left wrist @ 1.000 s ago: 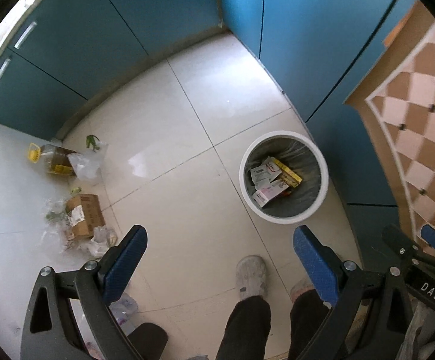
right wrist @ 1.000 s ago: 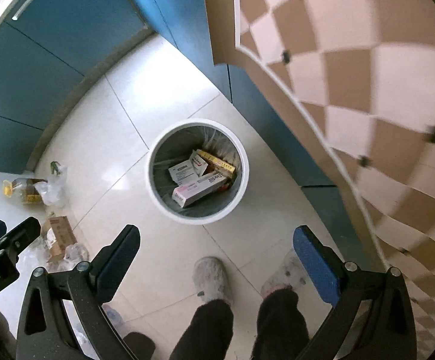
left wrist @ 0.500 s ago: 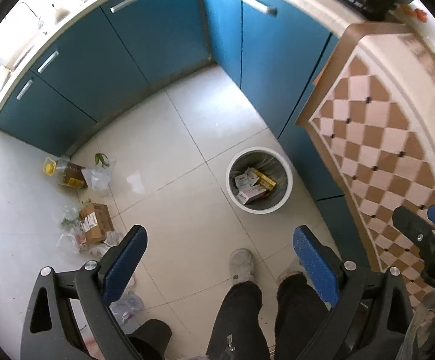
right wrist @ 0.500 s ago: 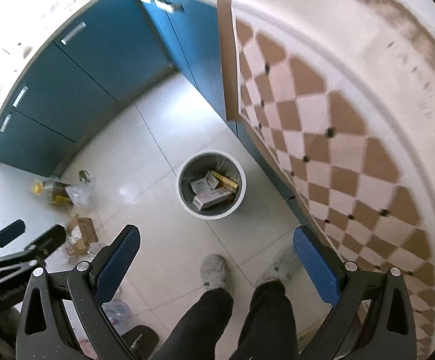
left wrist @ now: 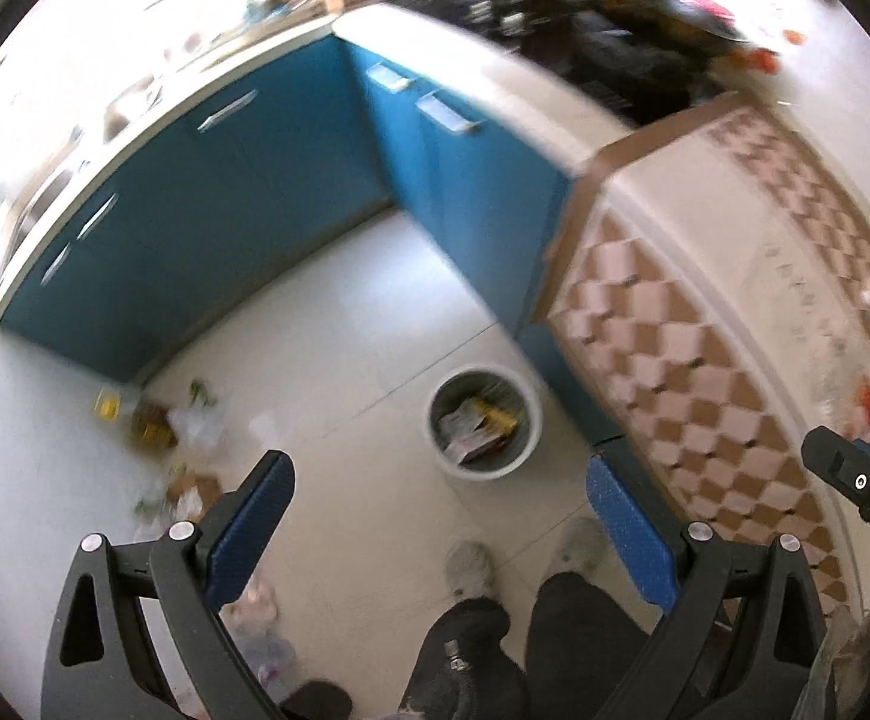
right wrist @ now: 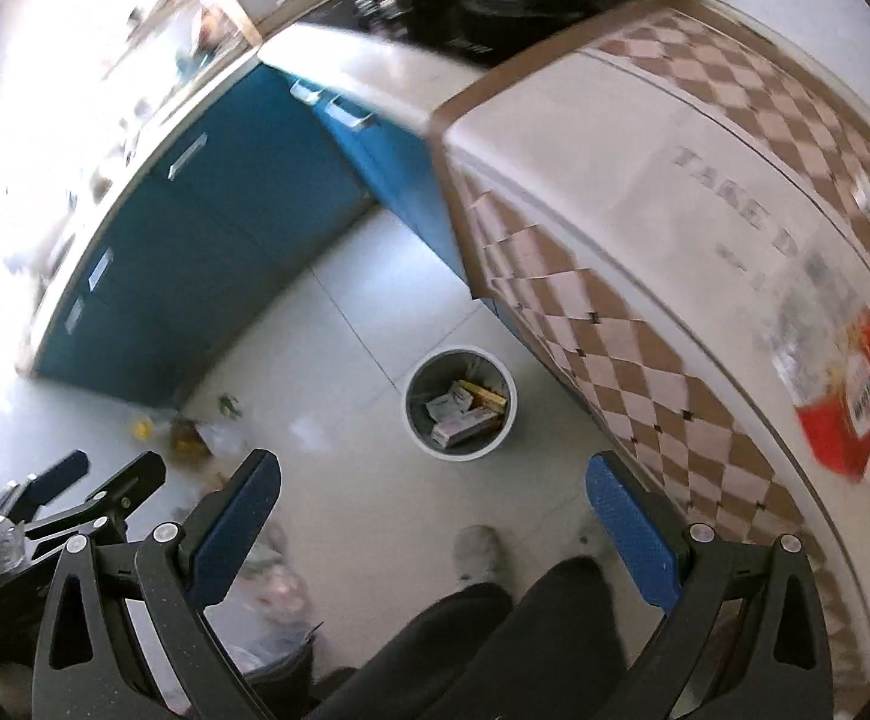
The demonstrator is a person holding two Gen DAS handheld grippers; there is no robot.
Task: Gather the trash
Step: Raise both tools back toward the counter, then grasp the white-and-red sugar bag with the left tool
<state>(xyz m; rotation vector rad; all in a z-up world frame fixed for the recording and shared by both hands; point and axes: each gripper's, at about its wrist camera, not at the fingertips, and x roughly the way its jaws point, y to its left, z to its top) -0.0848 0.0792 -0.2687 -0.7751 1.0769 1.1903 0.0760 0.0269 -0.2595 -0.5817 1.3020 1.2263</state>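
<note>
Standing on the pale floor tiles, the bin [left wrist: 483,423] with a white rim, close beside the blue cabinets [left wrist: 243,228] and the edge of the checkered tablecloth [left wrist: 705,360]. Already inside the bin: several flat boxes [right wrist: 462,414], one yellow, the others pale. Well apart from the bin, on its far side from the cloth, a scatter of trash [left wrist: 165,438] on the floor near the cabinet corner: a yellow-capped bottle, clear plastic bags, something green, a small brown carton. Blurred, so no finer detail possible. Nearer than the bin, two shoes and dark trouser legs of the person [left wrist: 519,600]. On the counter under the cloth, well above the bin, a red-and-white package [right wrist: 849,408] and some clear wrapping, too smeared to name.

Left tool [left wrist: 441,522] held high over the floor, blue pads spread wide, nothing between them. Right tool [right wrist: 429,510] the same: wide apart and empty, also high above the bin.

Probably between pickups, with much trash not yet gathered. Risks from here: thin bags slipping out of the pads if pinched only at an edge; the bottle rolling away when nudged; the light bin tipping if bumped by a foot or a tool; a drop from this height missing the rim.
</note>
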